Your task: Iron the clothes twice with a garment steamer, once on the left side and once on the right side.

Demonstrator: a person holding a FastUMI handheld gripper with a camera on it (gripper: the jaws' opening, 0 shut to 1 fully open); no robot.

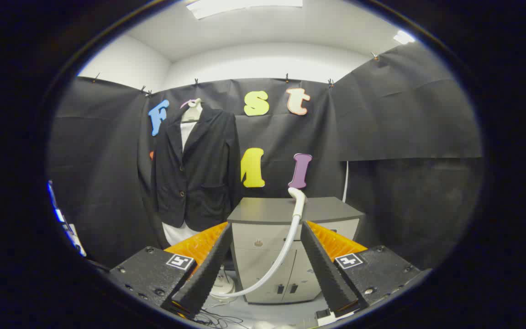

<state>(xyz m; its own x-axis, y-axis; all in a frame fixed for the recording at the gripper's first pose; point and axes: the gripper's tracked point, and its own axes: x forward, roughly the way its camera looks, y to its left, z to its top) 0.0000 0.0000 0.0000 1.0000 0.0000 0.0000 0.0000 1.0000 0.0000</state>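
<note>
Gripper [263,269] fingers spread wide and empty at lower centre, probably lining up on the white steamer head [297,197] atop the grey cabinet [272,212], black blazer [197,167] hanging upper left.

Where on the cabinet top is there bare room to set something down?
Cabinet top is bare left of the steamer head; a smaller patch lies right of it. Crowded below, around hose and base. The open gripper holds nothing.

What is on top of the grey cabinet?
The steamer head rests on the grey cabinet, its white hose curving down the front. The open gripper is short of it, holding nothing. The cabinet's inside is hidden by its closed doors.
</note>
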